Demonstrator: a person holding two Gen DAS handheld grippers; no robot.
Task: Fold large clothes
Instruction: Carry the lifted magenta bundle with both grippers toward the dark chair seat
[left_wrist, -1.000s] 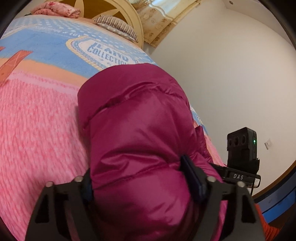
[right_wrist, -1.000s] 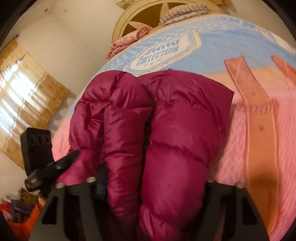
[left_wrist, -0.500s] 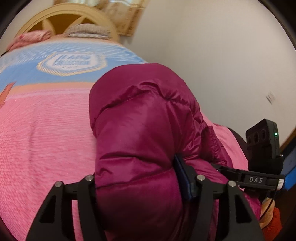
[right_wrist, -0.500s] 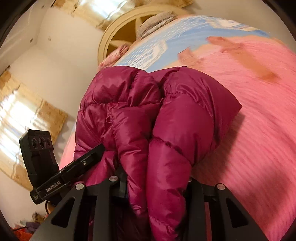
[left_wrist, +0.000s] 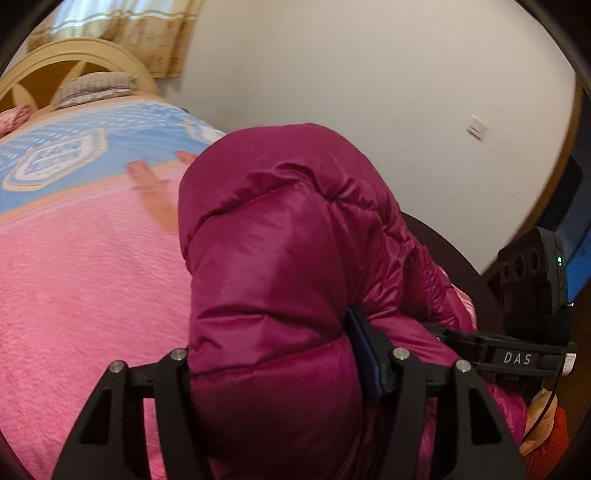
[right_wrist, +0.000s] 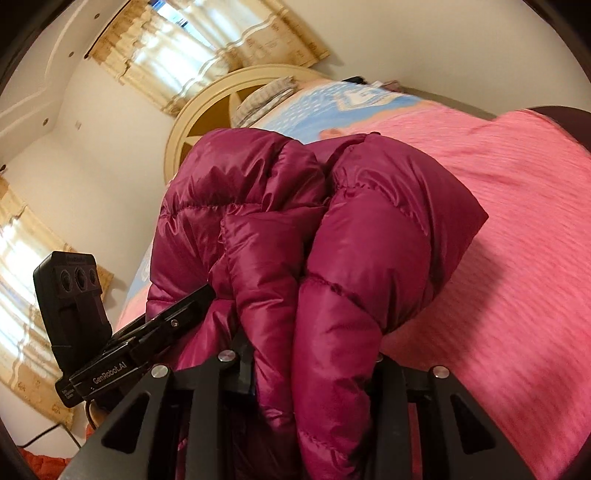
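A magenta puffer jacket (left_wrist: 280, 258) is bundled up and held above the bed's pink blanket (left_wrist: 74, 288). In the left wrist view my left gripper (left_wrist: 273, 354) is shut on a thick fold of it, and the padding bulges out between the fingers (left_wrist: 364, 354). The right wrist view shows my right gripper (right_wrist: 310, 363) shut on another bunched fold of the jacket (right_wrist: 369, 221). The two grippers sit close together, each one's black camera block (left_wrist: 532, 273) (right_wrist: 70, 295) showing in the other's view. The fingertips are buried in fabric.
The pink and blue blanket (right_wrist: 517, 240) covers the bed. A cream headboard (left_wrist: 74, 55) and striped pillow (left_wrist: 92, 86) stand at the far end, below curtained windows (right_wrist: 192, 48). A white wall (left_wrist: 369, 74) runs close along the bed. Something orange (left_wrist: 546, 443) lies low beside it.
Both grippers squeezed tighter on the jacket, then carried it up and sideways across the bed. Both views rolled, and the wall and windows now fill more of them.
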